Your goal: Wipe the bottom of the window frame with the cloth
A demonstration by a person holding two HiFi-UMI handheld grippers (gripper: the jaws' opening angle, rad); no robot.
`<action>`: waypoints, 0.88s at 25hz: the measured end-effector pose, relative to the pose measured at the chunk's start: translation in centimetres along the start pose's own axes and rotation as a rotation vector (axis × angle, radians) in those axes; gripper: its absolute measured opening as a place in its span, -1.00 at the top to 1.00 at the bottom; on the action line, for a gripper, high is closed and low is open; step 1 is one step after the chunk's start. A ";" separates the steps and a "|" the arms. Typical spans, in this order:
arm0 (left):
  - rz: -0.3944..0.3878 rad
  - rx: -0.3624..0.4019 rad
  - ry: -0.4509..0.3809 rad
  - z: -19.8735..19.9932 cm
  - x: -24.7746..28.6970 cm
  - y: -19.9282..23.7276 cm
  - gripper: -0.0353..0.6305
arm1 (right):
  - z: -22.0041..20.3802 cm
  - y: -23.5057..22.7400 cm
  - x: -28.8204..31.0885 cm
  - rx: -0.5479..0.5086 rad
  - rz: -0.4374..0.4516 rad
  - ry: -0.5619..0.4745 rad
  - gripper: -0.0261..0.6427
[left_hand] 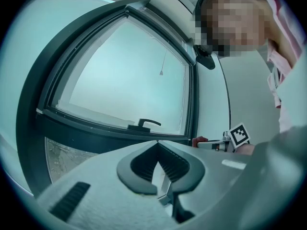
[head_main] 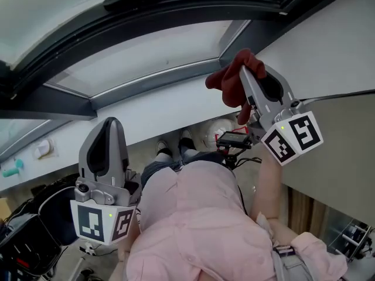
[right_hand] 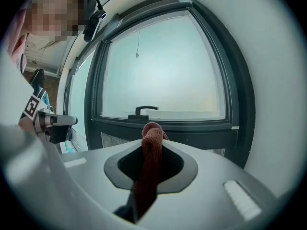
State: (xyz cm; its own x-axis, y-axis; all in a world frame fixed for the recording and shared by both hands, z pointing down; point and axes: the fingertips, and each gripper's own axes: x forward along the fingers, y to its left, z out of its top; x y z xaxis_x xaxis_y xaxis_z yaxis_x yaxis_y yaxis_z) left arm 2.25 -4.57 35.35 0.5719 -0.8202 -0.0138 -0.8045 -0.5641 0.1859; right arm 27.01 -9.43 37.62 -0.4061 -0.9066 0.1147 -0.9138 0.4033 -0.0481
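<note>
A dark red cloth [head_main: 233, 82] is bunched in my right gripper [head_main: 249, 69], which is shut on it and raised near the lower right corner of the window. In the right gripper view the cloth [right_hand: 150, 162] sticks up between the jaws, short of the dark bottom frame bar [right_hand: 168, 126]. The bottom frame [head_main: 176, 75] runs as a dark band under the pane. My left gripper [head_main: 108, 134] hangs lower, below the white wall, its jaws shut with nothing between them [left_hand: 158, 145].
A black window handle [right_hand: 144, 110] sits on the bottom frame bar, seen too as a handle [left_hand: 144, 124] from the left side. White wall [head_main: 328, 45] flanks the window on the right. The person's pink shirt [head_main: 199, 227] and dark bags [head_main: 29, 239] lie below.
</note>
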 end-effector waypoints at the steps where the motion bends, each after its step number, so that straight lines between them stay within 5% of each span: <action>1: -0.003 0.005 0.004 0.2 -0.6 0.5 0.89 | -0.4 0.8 -0.3 0.004 -0.007 0.008 0.76; 10: -0.027 0.017 0.020 0.8 -3.9 4.8 0.89 | 0.1 7.1 -1.2 0.027 -0.030 -0.020 0.76; 22: -0.011 0.000 0.054 -0.6 -4.7 4.5 0.89 | 0.3 9.8 -0.8 0.023 0.050 -0.015 0.76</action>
State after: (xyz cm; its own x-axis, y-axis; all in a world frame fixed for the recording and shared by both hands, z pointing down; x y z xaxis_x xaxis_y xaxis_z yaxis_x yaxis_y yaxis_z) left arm -3.95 -3.22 36.86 0.5883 -0.8078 0.0370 -0.7983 -0.5728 0.1860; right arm 18.41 -4.82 36.76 -0.4509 -0.8873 0.0969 -0.8923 0.4451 -0.0759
